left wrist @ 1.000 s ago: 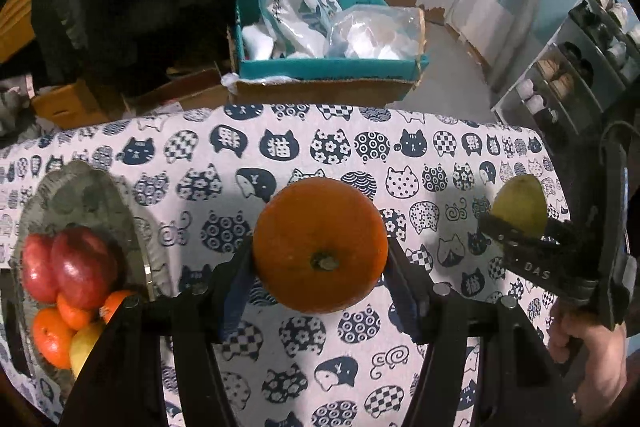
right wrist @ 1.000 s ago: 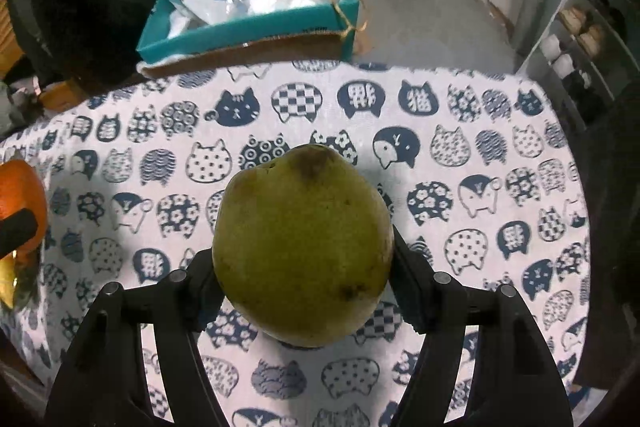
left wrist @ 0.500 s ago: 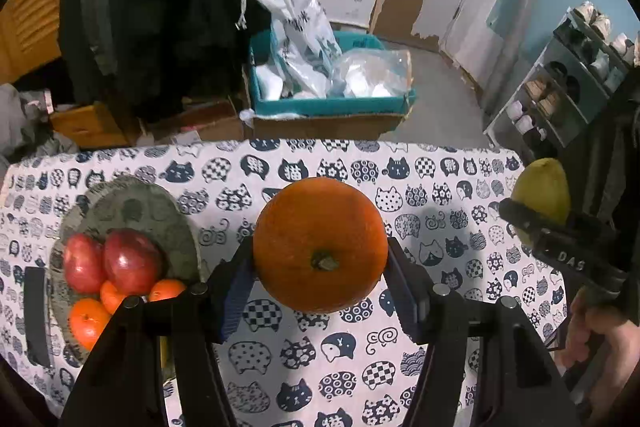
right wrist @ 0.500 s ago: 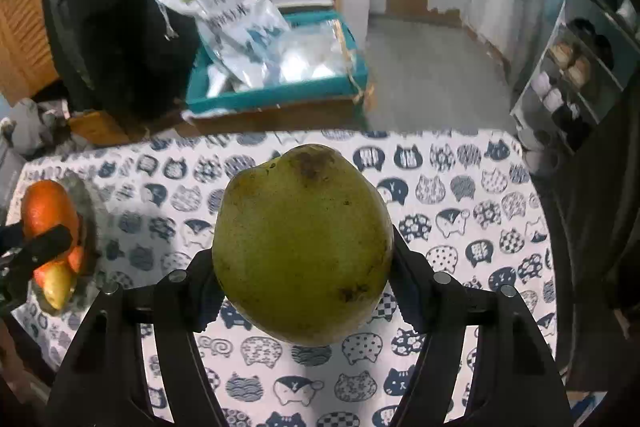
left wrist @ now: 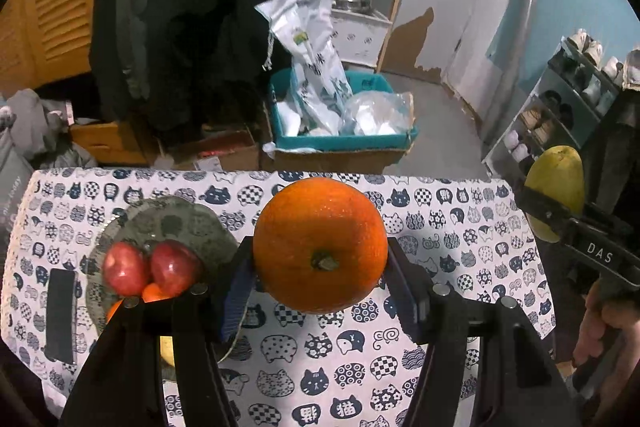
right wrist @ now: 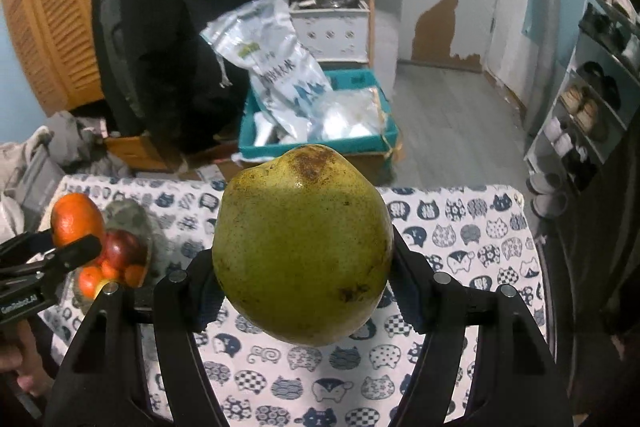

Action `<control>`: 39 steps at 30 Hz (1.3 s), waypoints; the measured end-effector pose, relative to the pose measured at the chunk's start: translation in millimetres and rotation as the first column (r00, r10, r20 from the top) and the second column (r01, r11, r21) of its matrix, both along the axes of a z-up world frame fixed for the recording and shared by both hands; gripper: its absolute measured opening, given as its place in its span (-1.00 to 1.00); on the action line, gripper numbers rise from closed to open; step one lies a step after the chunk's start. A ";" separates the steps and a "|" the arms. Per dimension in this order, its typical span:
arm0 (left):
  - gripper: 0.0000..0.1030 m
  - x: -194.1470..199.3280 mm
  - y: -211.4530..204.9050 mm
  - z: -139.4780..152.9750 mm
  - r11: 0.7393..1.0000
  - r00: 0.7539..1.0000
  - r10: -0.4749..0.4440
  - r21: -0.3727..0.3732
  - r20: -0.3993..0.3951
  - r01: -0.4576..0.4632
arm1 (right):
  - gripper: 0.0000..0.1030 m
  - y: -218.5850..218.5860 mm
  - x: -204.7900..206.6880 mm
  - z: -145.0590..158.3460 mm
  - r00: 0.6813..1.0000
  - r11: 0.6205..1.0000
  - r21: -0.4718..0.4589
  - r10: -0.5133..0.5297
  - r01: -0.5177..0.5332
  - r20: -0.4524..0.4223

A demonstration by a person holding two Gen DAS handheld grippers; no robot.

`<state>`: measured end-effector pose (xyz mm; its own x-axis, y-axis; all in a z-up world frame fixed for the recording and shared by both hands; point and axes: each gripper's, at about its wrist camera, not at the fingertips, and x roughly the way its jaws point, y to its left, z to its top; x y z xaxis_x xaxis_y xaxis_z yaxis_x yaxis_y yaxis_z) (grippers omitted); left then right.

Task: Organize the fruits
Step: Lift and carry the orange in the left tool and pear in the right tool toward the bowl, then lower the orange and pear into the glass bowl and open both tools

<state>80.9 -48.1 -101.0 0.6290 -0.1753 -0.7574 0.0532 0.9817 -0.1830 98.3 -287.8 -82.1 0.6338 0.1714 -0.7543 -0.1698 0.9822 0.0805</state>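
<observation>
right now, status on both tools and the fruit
Left tool shut on orange. Right tool shut on pear. Both above the cloth; plate part full, nothing blocking.

The right gripper (right wrist: 304, 291) clamps a green pear (right wrist: 302, 247), brown russet patch up top, both pads pressed into its sides, held above the cat-print tablecloth (right wrist: 460, 247). Over at the cloth's left edge, the left gripper (right wrist: 64, 247) grips an orange (right wrist: 76, 217) above a grey plate (right wrist: 130, 215). That plate carries a red apple (right wrist: 124, 247) and small oranges (right wrist: 90, 279). Beyond the table's far edge sits a teal box (right wrist: 320, 143) stuffed with plastic bags (right wrist: 276, 67). A shoe rack (right wrist: 588, 99) lines the right wall.
</observation>
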 end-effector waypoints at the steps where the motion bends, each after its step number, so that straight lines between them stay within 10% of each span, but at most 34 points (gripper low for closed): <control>1: 0.23 -2.6 3.3 4.1 1.000 1.000 0.005 0.001 0.006 -0.005 | 0.37 1.4 -1.3 1.5 1.000 1.000 0.002 0.005 -0.005 0.004; 21: 0.23 -26.7 58.2 34.5 0.996 0.994 0.087 0.004 0.070 -0.088 | 0.37 78.5 -5.5 25.7 0.985 0.982 0.079 0.165 -0.169 0.056; 39: 0.23 -29.7 141.5 -0.3 0.975 0.975 0.223 0.005 0.006 -0.223 | 0.37 182.6 18.1 -3.5 0.950 0.941 0.140 0.311 -0.307 -0.005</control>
